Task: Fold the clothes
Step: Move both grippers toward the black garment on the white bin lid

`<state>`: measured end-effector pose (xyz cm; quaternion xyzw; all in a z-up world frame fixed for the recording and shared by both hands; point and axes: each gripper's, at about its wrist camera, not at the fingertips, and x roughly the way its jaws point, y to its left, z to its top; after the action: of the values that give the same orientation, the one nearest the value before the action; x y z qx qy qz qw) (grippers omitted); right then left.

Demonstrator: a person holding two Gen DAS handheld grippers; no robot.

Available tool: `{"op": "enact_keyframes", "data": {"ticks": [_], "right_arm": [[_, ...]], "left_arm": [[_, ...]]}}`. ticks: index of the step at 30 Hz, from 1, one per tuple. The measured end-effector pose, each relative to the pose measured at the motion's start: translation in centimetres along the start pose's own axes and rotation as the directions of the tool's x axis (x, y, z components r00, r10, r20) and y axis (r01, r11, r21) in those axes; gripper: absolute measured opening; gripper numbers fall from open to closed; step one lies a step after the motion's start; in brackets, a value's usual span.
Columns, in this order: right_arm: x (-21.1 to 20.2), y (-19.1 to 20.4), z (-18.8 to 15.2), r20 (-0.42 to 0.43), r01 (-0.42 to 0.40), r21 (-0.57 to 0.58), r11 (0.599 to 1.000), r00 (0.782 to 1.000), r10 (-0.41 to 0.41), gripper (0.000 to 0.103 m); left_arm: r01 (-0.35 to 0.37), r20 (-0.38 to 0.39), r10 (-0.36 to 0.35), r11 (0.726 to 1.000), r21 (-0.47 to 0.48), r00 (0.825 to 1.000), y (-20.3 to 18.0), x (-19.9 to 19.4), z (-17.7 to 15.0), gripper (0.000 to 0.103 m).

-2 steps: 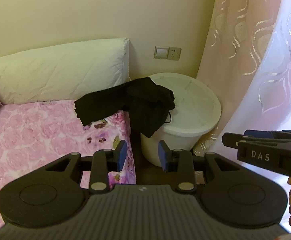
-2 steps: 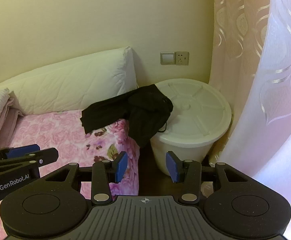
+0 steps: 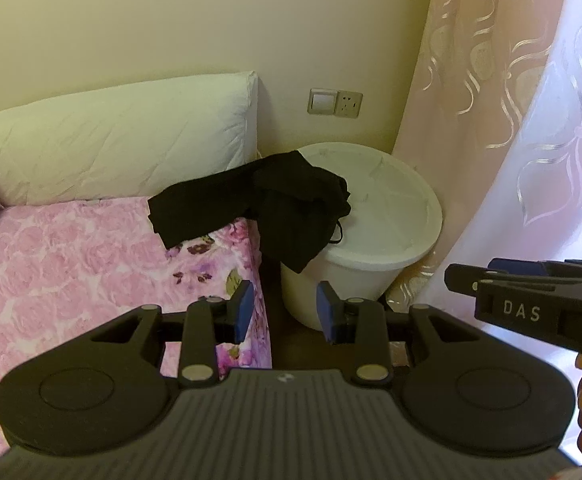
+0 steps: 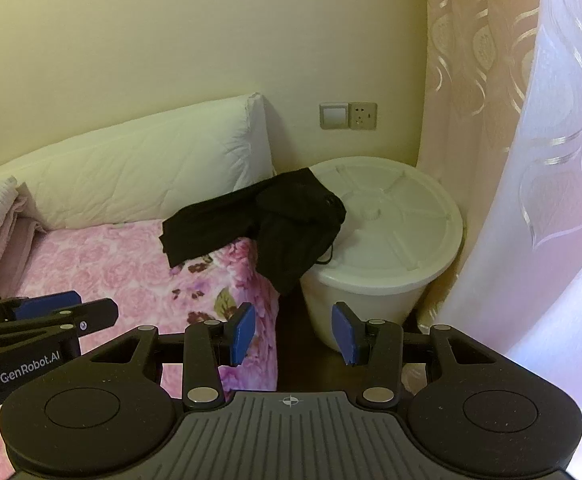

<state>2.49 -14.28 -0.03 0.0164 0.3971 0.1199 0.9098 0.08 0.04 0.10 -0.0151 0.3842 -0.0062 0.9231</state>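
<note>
Black garment (image 3: 259, 204) — draped across bed (image 3: 71, 264) and bucket (image 3: 391, 216).

Cream wall (image 3: 171, 20), patterned curtain (image 3: 531, 120), pink floral bed (image 3: 71, 248), white pillow (image 3: 111, 140)

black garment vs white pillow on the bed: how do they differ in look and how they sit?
The black garment is dark, thin and crumpled; the white pillow is pale, thick and quilted. The garment lies half on the pink floral bedspread and half draped over the white lidded bucket, hanging off the bed corner; the pillow leans along the wall, wholly on the bed. Both are soft and untouched: neither gripper holds anything.
</note>
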Motion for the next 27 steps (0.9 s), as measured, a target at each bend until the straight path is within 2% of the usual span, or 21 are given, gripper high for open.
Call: {"op": "enact_keyframes", "data": {"ticks": [6,12,27], "right_arm": [[0.3,0.4,0.1,-0.004,0.009,-0.006,1.0,1.0,-0.009,0.047],[0.9,0.6,-0.9,-0.009,0.025,-0.011,1.0,1.0,-0.025,0.047],[1.4,1.7,-2.4,-0.038,0.047,-0.02,0.999,0.998,-0.048,0.047]], "left_arm": [[-0.016,0.016,0.017,1.0,-0.011,1.0,0.1,0.3,-0.2,0.03],[0.023,-0.035,-0.025,0.999,-0.036,0.999,3.9,1.8,0.1,0.03],[0.027,-0.049,-0.029,0.999,-0.037,0.998,5.5,2.2,-0.3,0.03]]}}
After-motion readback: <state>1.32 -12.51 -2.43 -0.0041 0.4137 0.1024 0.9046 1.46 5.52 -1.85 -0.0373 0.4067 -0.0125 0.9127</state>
